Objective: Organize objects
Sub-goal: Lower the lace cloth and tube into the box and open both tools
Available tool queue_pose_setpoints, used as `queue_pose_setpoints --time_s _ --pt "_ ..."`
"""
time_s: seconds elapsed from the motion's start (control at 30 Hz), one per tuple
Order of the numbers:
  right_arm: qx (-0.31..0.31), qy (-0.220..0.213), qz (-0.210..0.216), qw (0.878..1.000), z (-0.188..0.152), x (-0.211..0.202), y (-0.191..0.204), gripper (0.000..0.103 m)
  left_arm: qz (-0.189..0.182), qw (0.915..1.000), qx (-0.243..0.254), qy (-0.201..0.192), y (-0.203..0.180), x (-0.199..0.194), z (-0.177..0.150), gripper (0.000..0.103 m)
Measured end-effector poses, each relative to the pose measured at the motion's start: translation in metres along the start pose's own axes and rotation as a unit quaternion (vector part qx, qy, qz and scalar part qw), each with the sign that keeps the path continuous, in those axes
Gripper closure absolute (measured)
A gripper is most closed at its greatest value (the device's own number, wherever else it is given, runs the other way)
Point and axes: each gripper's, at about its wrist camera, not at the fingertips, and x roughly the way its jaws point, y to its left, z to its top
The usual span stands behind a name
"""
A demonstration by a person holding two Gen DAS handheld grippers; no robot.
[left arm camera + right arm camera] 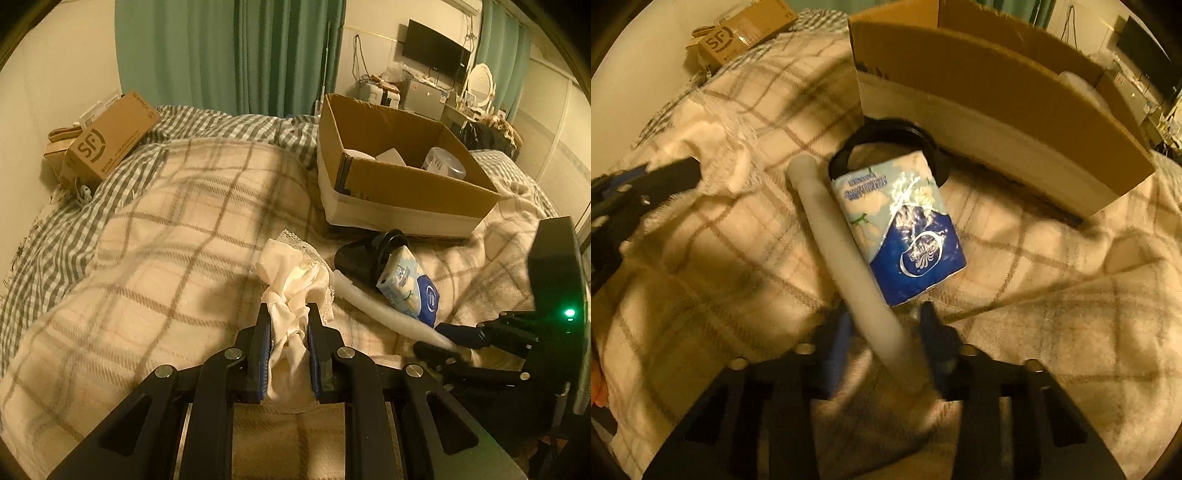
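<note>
My left gripper (289,314) is shut on a cream lace-trimmed cloth (291,280) just above the plaid blanket (166,258). My right gripper (886,317) is open, its jaws on either side of the near end of a long white tube (842,251); the frame is blurred there. In the left wrist view the right gripper (448,338) is at the tube (384,310) too. A blue and white tissue pack (905,229) lies beside the tube, leaning on a black round object (886,136). An open cardboard box (413,184) stands behind them.
The box holds a clear lidded container (443,162) and white items. A closed SF carton (110,136) sits at the bed's far left by the wall. Green curtains (229,55) hang behind the bed. A TV (436,50) and clutter are at the far right.
</note>
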Motion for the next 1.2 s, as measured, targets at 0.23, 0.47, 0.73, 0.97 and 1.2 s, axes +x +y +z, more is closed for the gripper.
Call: queue_pose_setpoints --time_s 0.23,0.47,0.73,0.97,1.2 --pt "0.016 -0.058 0.010 0.998 -0.013 -0.047 -0.003 0.091 0.002 0.9998 -0.018 -0.001 0.001 -0.014 -0.005 0.086" --pt "0.029 -0.123 0.015 0.992 -0.019 -0.102 -0.006 0.092 -0.003 0.9997 -0.011 -0.022 -0.011 -0.043 -0.003 0.086" --pt "0.041 -0.198 0.013 0.979 -0.007 -0.162 -0.018 0.092 -0.016 0.9981 0.016 -0.057 -0.039 -0.066 0.028 0.086" --pt "0.043 -0.238 -0.013 0.970 0.031 -0.197 -0.046 0.092 -0.037 0.9955 0.026 -0.084 -0.060 -0.064 0.083 0.086" --pt "0.053 -0.256 -0.032 0.965 0.090 -0.199 -0.085 0.092 -0.047 0.9924 0.044 -0.105 -0.086 -0.043 0.145 0.086"
